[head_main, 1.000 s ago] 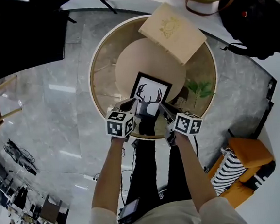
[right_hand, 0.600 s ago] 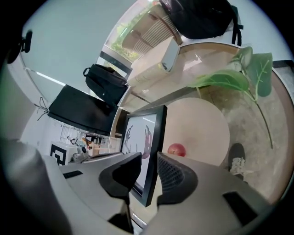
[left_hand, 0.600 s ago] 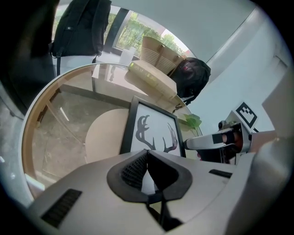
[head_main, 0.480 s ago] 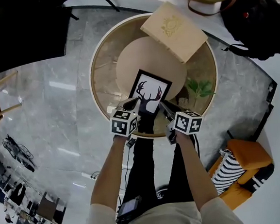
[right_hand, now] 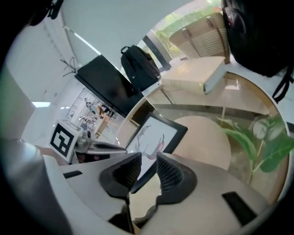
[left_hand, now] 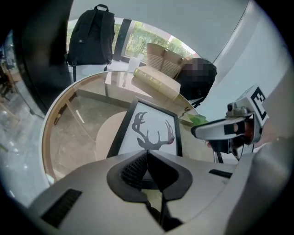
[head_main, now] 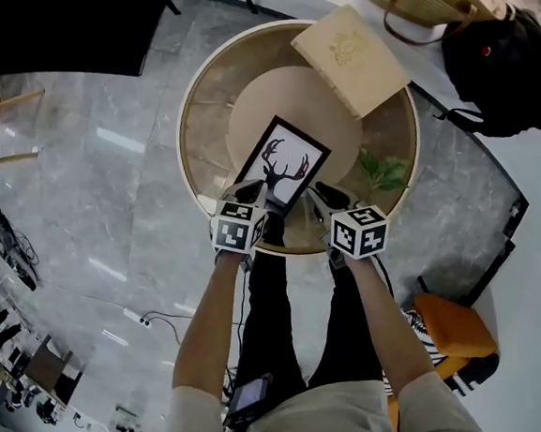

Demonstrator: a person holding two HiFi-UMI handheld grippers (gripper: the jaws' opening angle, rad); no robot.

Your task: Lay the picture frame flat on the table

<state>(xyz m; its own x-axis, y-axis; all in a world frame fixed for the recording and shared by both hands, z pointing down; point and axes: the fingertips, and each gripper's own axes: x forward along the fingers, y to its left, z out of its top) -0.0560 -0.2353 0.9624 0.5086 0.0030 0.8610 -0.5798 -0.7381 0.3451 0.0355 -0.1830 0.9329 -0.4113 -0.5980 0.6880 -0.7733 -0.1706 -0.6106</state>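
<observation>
Both grippers had the picture frame (head_main: 285, 165) by its near edge. The left gripper (head_main: 253, 201) was clamped on one corner and the right gripper (head_main: 318, 200) pinched the other. The frame looked tilted over the round glass counter (head_main: 190, 104), with a wooden box (head_main: 349, 59) further back.

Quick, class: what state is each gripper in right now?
Left gripper: shut, at the frame's near edge; grip unclear.
Right gripper: shut on the frame.
</observation>
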